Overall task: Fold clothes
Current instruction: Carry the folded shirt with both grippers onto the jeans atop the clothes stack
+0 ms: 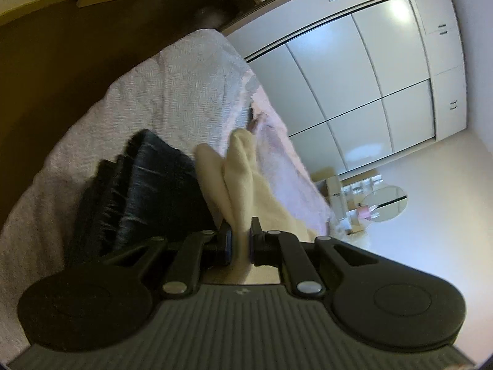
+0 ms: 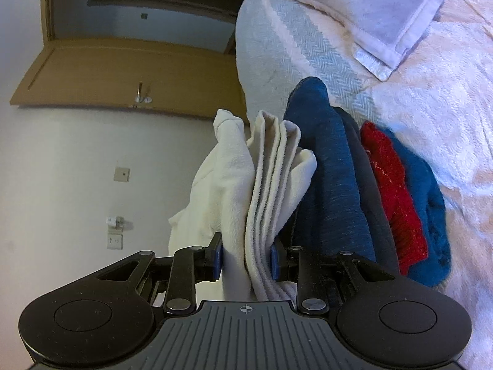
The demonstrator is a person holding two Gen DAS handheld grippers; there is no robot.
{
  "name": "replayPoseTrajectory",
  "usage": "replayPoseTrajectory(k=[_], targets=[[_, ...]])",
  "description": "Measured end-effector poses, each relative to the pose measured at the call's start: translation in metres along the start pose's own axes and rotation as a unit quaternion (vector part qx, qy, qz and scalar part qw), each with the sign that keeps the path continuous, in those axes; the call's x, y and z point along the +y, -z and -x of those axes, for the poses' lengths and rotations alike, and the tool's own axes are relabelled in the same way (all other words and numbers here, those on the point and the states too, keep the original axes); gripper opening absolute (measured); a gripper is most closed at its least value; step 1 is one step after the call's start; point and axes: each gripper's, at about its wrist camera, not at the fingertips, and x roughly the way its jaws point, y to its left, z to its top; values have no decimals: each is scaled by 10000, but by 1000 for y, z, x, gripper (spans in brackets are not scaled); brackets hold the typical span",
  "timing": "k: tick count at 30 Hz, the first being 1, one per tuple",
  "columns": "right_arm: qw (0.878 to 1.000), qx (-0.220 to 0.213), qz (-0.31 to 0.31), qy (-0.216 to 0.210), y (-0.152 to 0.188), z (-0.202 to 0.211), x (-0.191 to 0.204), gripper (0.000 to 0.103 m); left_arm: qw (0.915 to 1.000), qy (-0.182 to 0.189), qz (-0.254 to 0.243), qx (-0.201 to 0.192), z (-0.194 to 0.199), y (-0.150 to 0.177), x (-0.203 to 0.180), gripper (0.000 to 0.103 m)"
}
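A folded cream cloth (image 2: 277,178) is being held by both tongs, left (image 1: 239,240) and right (image 2: 246,257), beside a folded stack (image 2: 369,178) on the bed (image 2: 446,108); placing is judged to be left.

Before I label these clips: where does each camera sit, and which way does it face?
Left wrist: on the left gripper, looking across the bed toward a wardrobe; its fingers clamp the cream garment.
Right wrist: on the right gripper, facing a door and the stack of folded clothes; fingers pinch the cream garment.
Shared: garment, bed.
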Motion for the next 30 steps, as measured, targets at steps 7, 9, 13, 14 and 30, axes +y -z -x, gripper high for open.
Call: replayPoseTrajectory(k=[7, 9, 13, 14, 30], targets=[[9894, -745, 833, 927, 12, 15, 37, 43, 9926, -1077, -415, -385, 28, 1, -6, 13], [9666, -1296, 1679, 1435, 26, 23, 64, 43, 9866, -1346, -685, -623, 41, 2, -28, 13], [8849, -2154, 3386, 2363, 62, 8, 108, 43, 9701, -1493, -1774, -715, 25, 13, -86, 13], [8741, -2206, 3560, 2459, 66, -1, 109, 43, 9632, -1503, -2107, -718, 16, 16, -101, 13], [8582, -1508, 4070, 2739, 60, -86, 67, 42, 9530, -2116, -2052, -695, -25, 48, -34, 5]])
